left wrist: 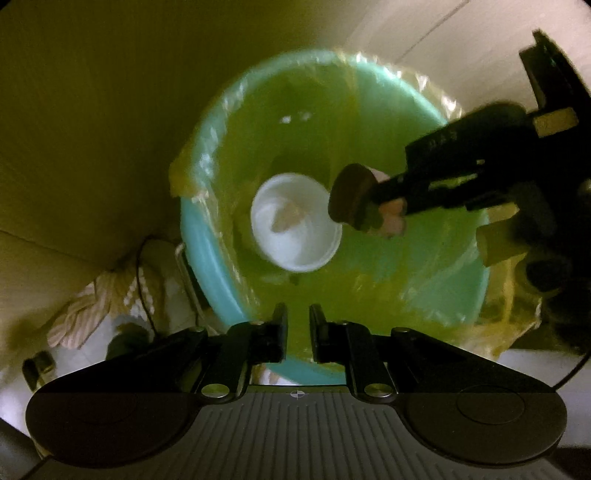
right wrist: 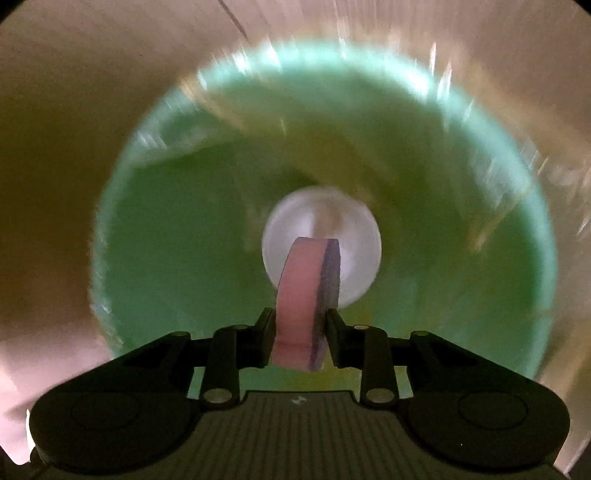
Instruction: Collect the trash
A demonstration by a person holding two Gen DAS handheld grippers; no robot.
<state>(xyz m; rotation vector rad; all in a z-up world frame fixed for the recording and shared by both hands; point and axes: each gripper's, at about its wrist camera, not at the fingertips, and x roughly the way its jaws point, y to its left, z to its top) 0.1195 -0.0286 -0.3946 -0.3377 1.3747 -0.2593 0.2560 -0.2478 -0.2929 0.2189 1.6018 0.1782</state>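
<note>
Hovering over a teal bin [left wrist: 207,258] lined with a yellow bag [left wrist: 424,258], the right tongs [right wrist: 300,328] are clamped on a round pink-and-dark sponge [right wrist: 306,295], held on edge above a white cup [left wrist: 295,229] already lying at the bottom. The drop step looks at hand: next, the jaws need only part. The left tongs [left wrist: 297,332], nearly together, grip nothing. Pale tiled floor [left wrist: 424,33], a wall, striped cloth [left wrist: 92,306] and a cable surround the bin.

A round sponge [right wrist: 306,295], pink with a dark scouring face, stands on edge above the bin [left wrist: 207,236]. The turquoise bin, lined with a yellow bag [left wrist: 436,92], holds a white cup [left wrist: 295,221] at its bottom.
</note>
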